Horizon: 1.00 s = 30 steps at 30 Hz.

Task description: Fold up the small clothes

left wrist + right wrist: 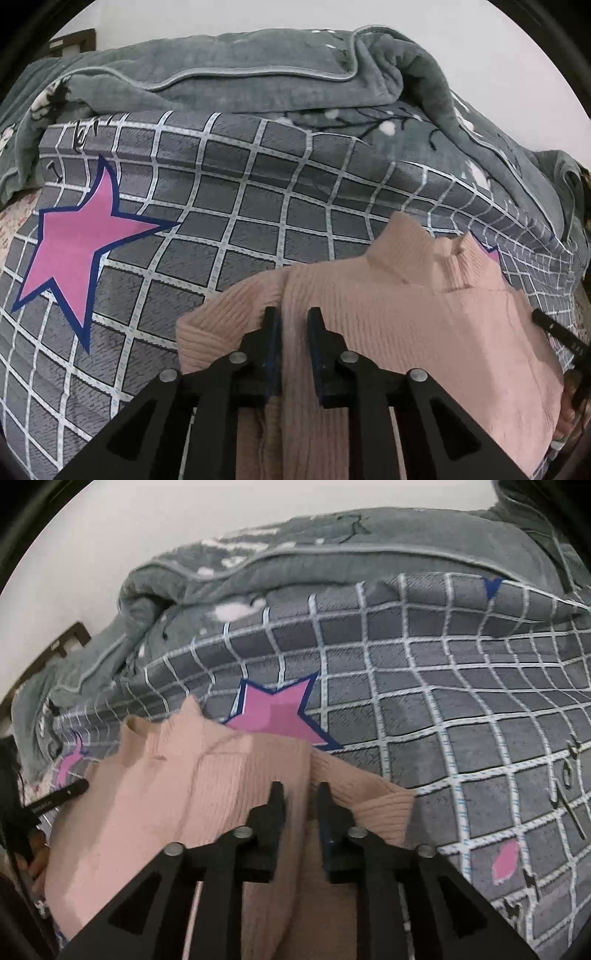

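A pink ribbed knit sweater (406, 332) (166, 794) lies flat on the bed, its high collar (417, 251) (162, 734) pointing away from me. My left gripper (293, 314) hovers over the seam where the left sleeve (221, 325) meets the body. Its jaws stand a narrow gap apart, and the knit shows in that gap without being pinched. My right gripper (300, 788) sits the same way over the right sleeve (376, 805) seam, narrowly open. Each view catches a black finger of the other gripper (557, 332) (59, 794) at its edge.
The sweater rests on a grey checked bed cover (258, 206) (443, 701) printed with pink stars (74, 251) (277, 712). A bunched grey fleece blanket (258, 74) (332, 554) is heaped behind it against a white wall. A hand (37, 860) shows at the edge.
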Each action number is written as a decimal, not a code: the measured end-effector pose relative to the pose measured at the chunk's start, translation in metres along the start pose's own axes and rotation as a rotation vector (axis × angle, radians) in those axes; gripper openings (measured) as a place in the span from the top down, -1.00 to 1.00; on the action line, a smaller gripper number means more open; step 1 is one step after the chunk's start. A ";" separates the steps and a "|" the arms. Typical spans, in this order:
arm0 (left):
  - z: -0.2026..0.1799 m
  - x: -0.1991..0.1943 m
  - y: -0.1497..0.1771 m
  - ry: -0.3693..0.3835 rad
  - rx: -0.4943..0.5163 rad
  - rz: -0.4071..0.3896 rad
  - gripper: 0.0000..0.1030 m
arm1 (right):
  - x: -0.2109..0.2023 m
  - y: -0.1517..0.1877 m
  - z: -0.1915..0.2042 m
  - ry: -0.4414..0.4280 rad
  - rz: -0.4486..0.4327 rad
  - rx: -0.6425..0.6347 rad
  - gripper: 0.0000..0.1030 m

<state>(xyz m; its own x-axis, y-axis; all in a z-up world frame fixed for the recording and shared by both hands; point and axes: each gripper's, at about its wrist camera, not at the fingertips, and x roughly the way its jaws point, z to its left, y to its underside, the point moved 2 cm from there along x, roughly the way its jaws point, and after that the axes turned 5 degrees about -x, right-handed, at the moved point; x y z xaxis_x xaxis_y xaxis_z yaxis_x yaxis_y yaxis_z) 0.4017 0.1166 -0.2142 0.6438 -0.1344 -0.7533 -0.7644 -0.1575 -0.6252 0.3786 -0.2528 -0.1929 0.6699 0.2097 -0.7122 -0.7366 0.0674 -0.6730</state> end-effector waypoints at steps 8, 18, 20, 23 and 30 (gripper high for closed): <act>-0.001 -0.039 0.005 0.083 0.020 -0.049 -0.35 | -0.058 0.001 0.008 0.003 -0.049 -0.034 -0.12; 0.030 -0.075 0.051 0.169 -0.079 0.003 -0.36 | -0.083 0.063 0.023 0.004 0.065 -0.054 -0.18; 0.035 -0.076 0.061 0.197 -0.108 0.018 -0.38 | -0.088 0.070 0.026 0.003 0.062 -0.059 -0.18; 0.035 -0.068 0.071 0.191 -0.125 0.054 -0.38 | -0.087 0.075 0.028 -0.006 0.066 -0.056 -0.18; 0.036 -0.054 0.078 0.162 -0.141 0.054 -0.39 | -0.072 0.080 0.020 -0.031 0.095 0.015 -0.18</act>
<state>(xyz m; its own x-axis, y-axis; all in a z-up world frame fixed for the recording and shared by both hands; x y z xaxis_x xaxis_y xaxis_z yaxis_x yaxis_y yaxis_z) 0.3061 0.1468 -0.2290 0.6082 -0.2997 -0.7350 -0.7926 -0.2795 -0.5419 0.2693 -0.2426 -0.1918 0.5940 0.2459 -0.7660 -0.7981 0.0600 -0.5996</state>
